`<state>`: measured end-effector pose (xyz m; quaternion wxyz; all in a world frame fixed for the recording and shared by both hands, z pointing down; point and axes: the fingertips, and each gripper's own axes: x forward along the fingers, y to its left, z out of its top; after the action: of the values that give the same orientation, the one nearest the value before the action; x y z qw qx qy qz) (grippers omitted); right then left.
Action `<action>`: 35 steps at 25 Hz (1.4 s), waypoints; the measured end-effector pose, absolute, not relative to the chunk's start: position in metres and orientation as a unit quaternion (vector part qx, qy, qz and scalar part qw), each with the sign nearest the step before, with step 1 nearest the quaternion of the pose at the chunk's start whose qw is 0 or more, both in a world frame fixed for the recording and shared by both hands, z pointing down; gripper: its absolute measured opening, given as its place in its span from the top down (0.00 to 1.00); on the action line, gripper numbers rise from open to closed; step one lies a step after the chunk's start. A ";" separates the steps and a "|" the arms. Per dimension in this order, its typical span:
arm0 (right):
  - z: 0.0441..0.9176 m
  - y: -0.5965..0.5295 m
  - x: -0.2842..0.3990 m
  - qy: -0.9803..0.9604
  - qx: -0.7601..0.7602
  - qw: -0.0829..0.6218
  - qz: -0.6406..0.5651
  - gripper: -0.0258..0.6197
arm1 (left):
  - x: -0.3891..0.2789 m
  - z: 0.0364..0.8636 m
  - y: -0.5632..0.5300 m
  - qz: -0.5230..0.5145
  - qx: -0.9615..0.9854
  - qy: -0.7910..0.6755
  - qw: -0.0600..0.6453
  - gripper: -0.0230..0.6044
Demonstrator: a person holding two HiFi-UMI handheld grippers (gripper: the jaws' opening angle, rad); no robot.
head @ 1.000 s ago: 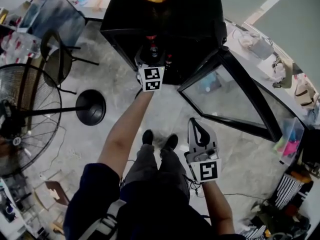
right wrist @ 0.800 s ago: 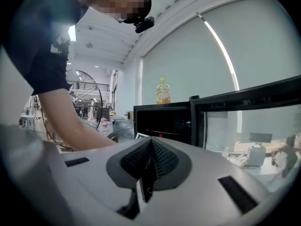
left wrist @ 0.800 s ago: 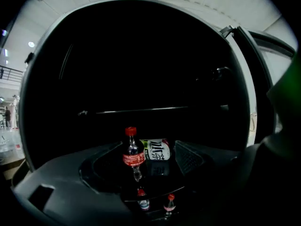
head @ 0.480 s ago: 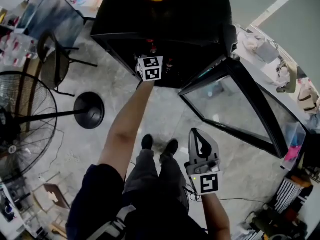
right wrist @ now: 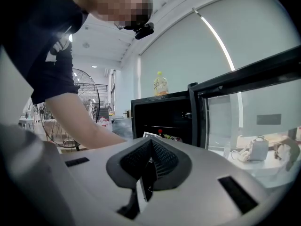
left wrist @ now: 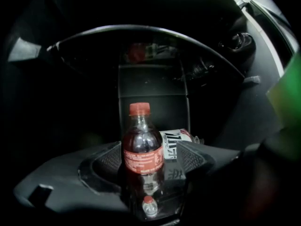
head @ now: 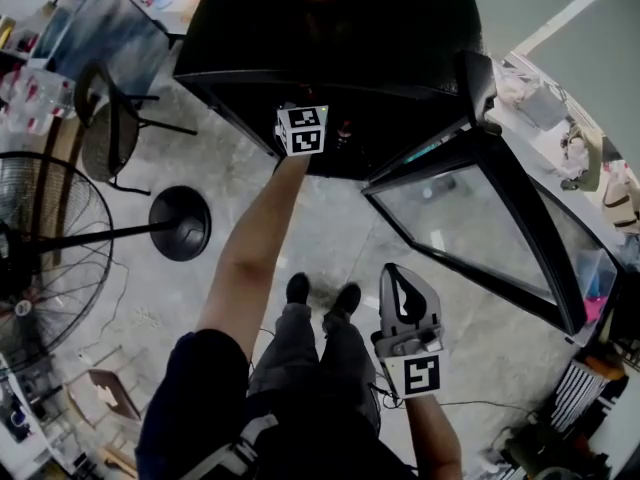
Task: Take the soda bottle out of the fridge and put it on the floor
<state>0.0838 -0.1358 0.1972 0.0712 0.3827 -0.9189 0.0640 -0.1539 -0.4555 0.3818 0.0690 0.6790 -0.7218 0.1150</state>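
Soda bottle (left wrist: 142, 145) is seen upright in fridge (head: 330, 28), bracketed by spread L gripper (left wrist: 150, 161) jaws, not yet clamped. R gripper (right wrist: 143, 173) is closed, empty. Lift-out & floor placement not yet done.

The right gripper (right wrist: 149, 157) fills the lower half, its two jaws closed pad against pad with nothing between them. Beyond it stands a black fridge (right wrist: 162, 108), its inside dark, with a small red cap (right wrist: 160, 132) showing on the shelf. The glass door (right wrist: 251, 105) is swung open to the right. A yellow bottle (right wrist: 160, 84) stands upright on top of the fridge. From the left, a person's bare arm (right wrist: 77, 119) reaches towards the opening, below a dark sleeve (right wrist: 40, 51). A fan (right wrist: 87, 108) stands behind the arm. Through the door glass, a pale bag (right wrist: 257, 149) rests on a ledge.
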 end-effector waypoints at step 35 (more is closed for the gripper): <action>0.244 -0.147 0.070 -0.921 0.379 0.062 0.070 0.93 | -0.163 0.404 -0.470 0.115 0.687 -0.717 0.024 0.44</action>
<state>0.0699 -0.1475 0.2442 0.0618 0.3792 -0.9206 0.0696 -0.1633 -0.4699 0.4042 0.0244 0.6871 -0.7169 0.1154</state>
